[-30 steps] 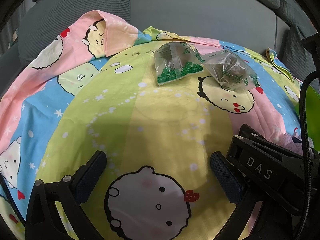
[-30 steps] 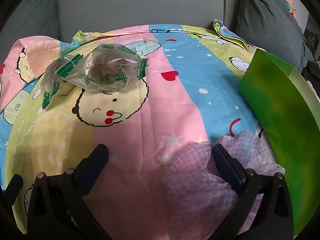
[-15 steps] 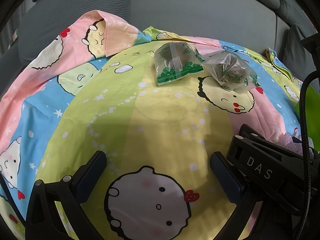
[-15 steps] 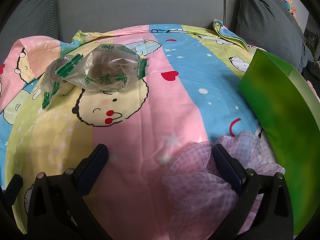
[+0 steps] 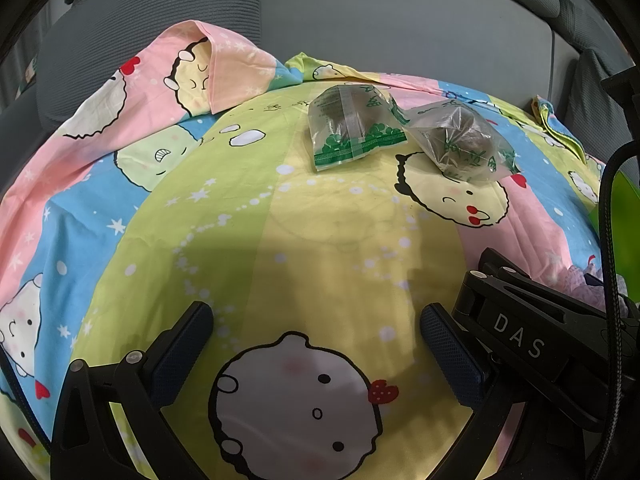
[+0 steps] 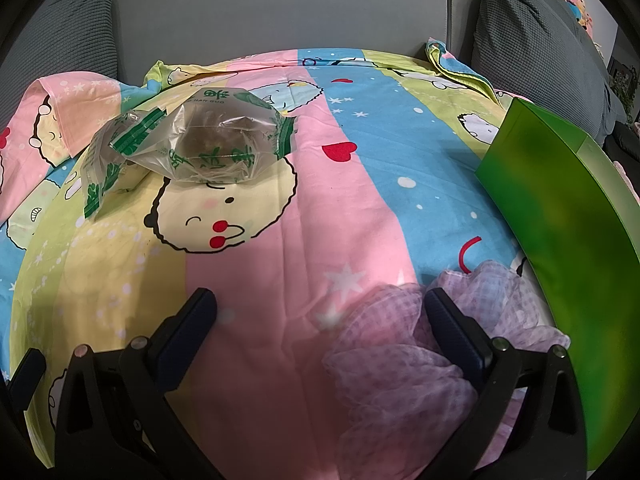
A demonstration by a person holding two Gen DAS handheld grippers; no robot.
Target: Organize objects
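Two clear plastic packets with green print lie side by side on the cartoon bedsheet. The left packet (image 5: 352, 128) (image 6: 116, 152) lies flat. The right packet (image 5: 460, 144) (image 6: 224, 144) holds a dark round lump. A lilac mesh bag (image 6: 404, 360) lies crumpled near the front, by a green box (image 6: 560, 216). My left gripper (image 5: 316, 336) is open and empty, well short of the packets. My right gripper (image 6: 320, 320) is open, its right finger (image 6: 456, 332) resting at the mesh bag's edge.
The colourful cartoon sheet (image 5: 240, 220) covers a sofa seat. Grey sofa cushions (image 6: 532, 40) rise behind and to the right. My right gripper's black body (image 5: 532, 340) and cable show at the left wrist view's right edge.
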